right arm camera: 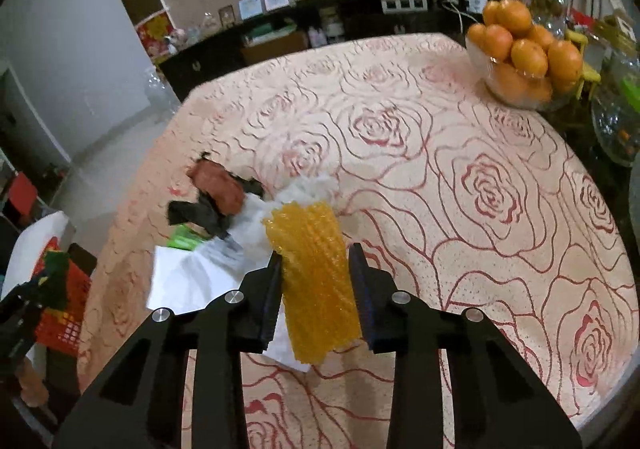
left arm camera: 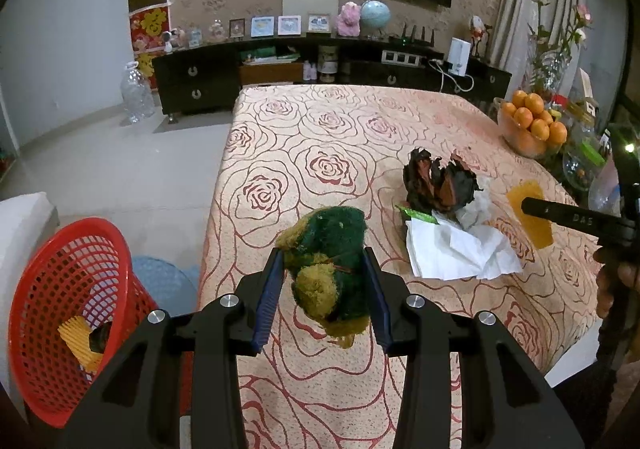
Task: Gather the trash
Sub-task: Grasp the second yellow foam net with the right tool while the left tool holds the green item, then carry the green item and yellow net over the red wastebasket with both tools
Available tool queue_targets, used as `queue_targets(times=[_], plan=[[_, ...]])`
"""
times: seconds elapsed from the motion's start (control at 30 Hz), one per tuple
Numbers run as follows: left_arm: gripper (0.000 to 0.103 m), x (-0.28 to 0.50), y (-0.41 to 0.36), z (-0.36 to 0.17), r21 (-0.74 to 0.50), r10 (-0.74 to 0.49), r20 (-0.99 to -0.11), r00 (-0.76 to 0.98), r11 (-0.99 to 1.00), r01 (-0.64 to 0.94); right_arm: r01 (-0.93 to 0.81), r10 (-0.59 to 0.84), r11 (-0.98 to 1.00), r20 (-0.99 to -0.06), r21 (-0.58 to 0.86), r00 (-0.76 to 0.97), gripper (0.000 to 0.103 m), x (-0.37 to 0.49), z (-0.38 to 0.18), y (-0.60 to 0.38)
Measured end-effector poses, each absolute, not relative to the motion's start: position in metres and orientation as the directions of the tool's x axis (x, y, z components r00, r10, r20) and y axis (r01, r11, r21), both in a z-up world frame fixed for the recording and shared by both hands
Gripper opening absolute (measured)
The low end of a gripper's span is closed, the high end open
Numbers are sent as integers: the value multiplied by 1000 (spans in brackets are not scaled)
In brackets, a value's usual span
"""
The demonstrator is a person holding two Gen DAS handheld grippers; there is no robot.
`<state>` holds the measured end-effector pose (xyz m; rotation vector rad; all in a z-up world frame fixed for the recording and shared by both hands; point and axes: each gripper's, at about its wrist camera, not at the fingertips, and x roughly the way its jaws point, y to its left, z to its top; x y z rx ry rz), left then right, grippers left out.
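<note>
Orange ribbed strip (right arm camera: 316, 285) runs lengthwise between right tongs (right arm camera: 316, 269).

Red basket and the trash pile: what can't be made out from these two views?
- Red basket, left wrist view: its contents beyond a yellow piece, behind the mesh wall; right wrist view blurs it.
- White paper: what lies beneath it and the dark crumpled wrapper.
- Orange sheet, right wrist view: its lower end, behind the right gripper.
- Green scrubber: its underside.
</note>
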<state>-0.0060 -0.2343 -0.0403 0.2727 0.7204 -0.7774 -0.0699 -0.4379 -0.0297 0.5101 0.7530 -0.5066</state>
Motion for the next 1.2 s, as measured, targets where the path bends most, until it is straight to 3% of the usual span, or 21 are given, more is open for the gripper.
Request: queue_targets(times=[1.2], plan=[[38,17,-165,0,20,-449,-595,667,821,571,373,-209,917,-623,143,754,32,0,39,-326]])
